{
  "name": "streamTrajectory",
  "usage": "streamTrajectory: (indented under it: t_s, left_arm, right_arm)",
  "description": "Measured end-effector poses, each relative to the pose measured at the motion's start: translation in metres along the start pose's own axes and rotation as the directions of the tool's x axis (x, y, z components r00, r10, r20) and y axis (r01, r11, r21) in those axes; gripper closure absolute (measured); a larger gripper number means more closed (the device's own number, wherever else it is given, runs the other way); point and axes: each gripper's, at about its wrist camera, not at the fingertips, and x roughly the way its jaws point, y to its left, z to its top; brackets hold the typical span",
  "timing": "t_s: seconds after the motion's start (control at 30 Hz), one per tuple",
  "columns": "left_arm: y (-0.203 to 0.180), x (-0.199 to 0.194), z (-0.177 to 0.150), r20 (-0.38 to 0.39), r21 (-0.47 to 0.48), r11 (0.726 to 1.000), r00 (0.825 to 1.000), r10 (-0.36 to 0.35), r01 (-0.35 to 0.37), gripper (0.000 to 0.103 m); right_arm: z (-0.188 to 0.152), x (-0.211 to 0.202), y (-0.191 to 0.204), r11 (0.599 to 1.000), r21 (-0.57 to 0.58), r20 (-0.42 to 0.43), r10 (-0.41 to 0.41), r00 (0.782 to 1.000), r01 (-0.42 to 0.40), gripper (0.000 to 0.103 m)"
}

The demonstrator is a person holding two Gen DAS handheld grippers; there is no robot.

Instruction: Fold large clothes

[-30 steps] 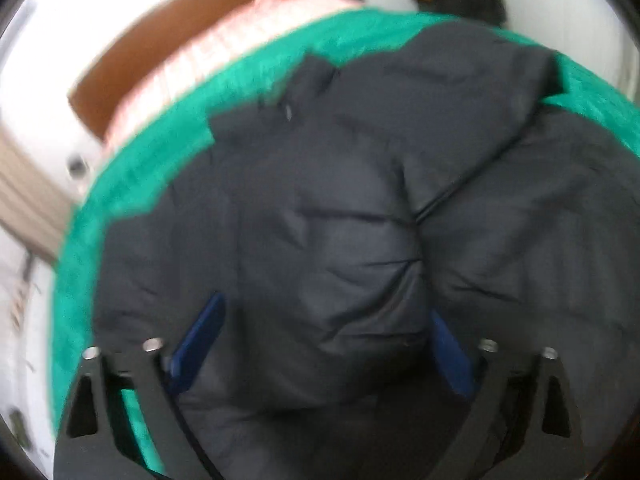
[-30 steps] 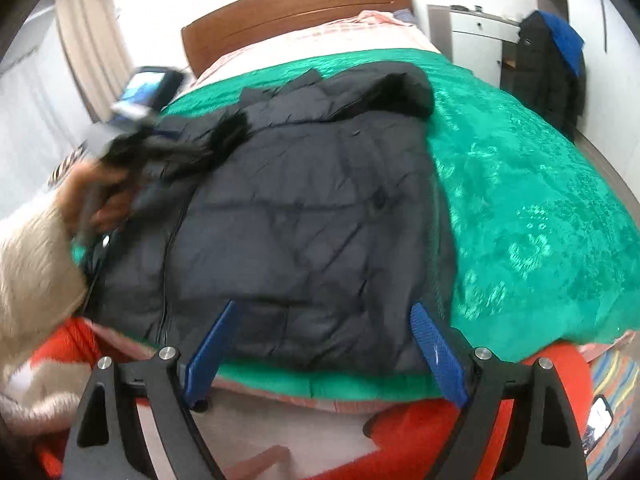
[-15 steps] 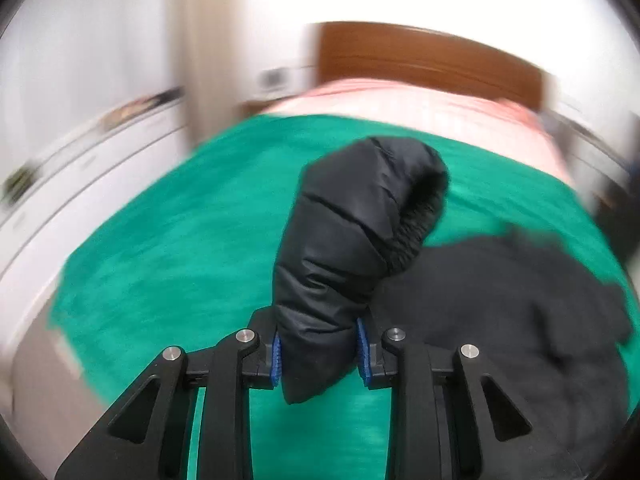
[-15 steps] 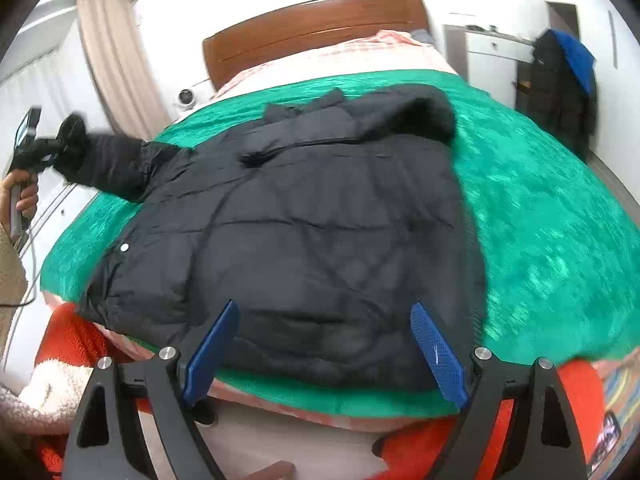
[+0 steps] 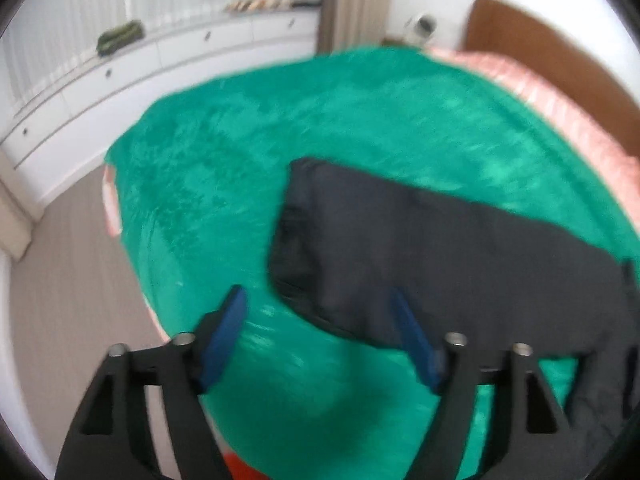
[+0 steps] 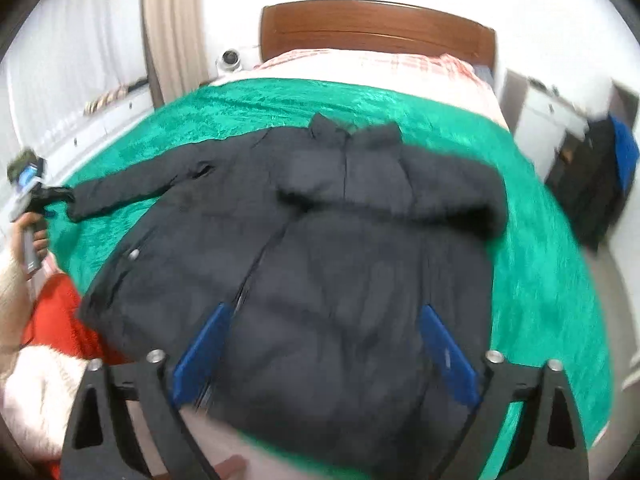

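The room has white walls and a pale curtain [image 6: 172, 28] beside a window, with a long white cabinet [image 5: 132, 68] running along the wall on the left of the bed [image 6: 540, 280]. The bed fills most of both views; it is covered by a green blanket [image 5: 248, 152], with a pink checked sheet [image 6: 380, 64] at its head and a brown wooden headboard [image 6: 376, 26] behind that. A dark garment with a blue patch hangs [image 6: 592, 184] against white furniture to the right of the bed. A black padded coat [image 6: 340, 248] lies spread flat on the blanket, front up, its zip running down the middle. Its long axis runs from the collar, which points toward the headboard, down to the hem at the foot edge of the bed nearest the right camera. One sleeve [image 5: 420, 256] stretches out sideways across the blanket toward the left edge of the bed, its cuff opening facing outward; the other sleeve seems folded across the chest. The right tool [image 6: 324, 344] hovers over the lower part of the coat with its blue pads spread wide, grasping nothing. The left tool [image 5: 320, 328] is just beside the cuff of the outstretched sleeve, its pads also spread apart and released, with the cuff lying ahead of them on the blanket.
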Motion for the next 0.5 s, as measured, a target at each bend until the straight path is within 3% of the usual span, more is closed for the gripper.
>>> streamTrajectory:
  t_s: [0.07,0.17,0.27,0.33,0.37,0.43,0.5]
  left_arm:
    - [-0.022,-0.022,-0.027,0.064,0.072,0.996,0.997,-0.054,0.049,0.010]
    - [-0.070,-0.029,-0.055,0.088,0.207,0.973,0.988,-0.123,0.103,0.007]
    - [-0.087,-0.015,-0.089,0.112,0.282,0.956,0.986,-0.121,0.085,0.007]
    - [-0.093,-0.004,-0.098,0.061,0.306,0.950,0.995,-0.084,0.061,0.011]
    - [-0.095,0.000,-0.095,0.018,0.310,0.946,0.995,-0.102,0.091,0.011]
    - [-0.093,0.001,-0.090,0.012,0.289,0.952,0.994,-0.112,0.104,0.011]
    - [-0.092,0.006,-0.087,-0.002,0.272,0.958,0.995,-0.095,0.092,0.011]
  right_arm:
    - [0.036,0.029,0.014,0.994,-0.112,0.009,-0.008,1.000,0.009,0.006]
    - [0.078,0.100,0.042,0.957,-0.289,-0.023,-0.031,0.999,0.023,0.005]
    - [0.097,0.173,0.059,0.923,-0.376,-0.063,-0.118,0.991,0.086,0.007]
    - [0.101,0.222,0.067,0.898,-0.424,-0.105,-0.181,0.978,0.121,0.007]
    - [0.099,0.248,0.068,0.881,-0.449,-0.131,-0.234,0.963,0.153,0.011]
    - [0.101,0.256,0.059,0.908,-0.396,-0.144,-0.210,0.967,0.139,0.041]
    - [0.112,0.236,0.040,0.941,-0.278,-0.085,-0.224,0.971,0.193,0.071]
